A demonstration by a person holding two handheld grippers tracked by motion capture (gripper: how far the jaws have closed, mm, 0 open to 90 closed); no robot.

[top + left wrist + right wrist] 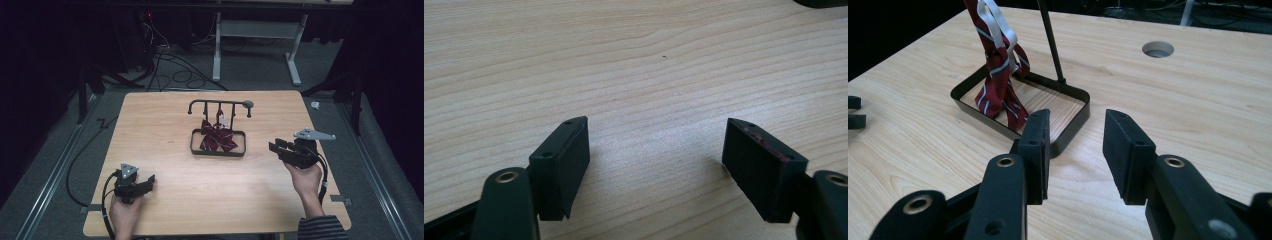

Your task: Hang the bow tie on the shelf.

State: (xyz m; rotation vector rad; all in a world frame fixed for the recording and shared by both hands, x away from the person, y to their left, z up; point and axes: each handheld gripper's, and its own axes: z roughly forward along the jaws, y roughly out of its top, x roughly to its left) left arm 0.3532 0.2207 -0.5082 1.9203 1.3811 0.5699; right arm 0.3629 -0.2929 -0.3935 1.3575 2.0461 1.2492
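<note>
Since the striped bow tie [998, 75] ahead of your empty, part-open right gripper [1075, 150] jaws looks soft and light, pinch its knot.

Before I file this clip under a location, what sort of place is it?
Probably a lab or recording studio, not a home: a lone wooden table ringed by black curtains, loose cables across grey carpet, and a small rack with a red bow staged at the centre.
</note>
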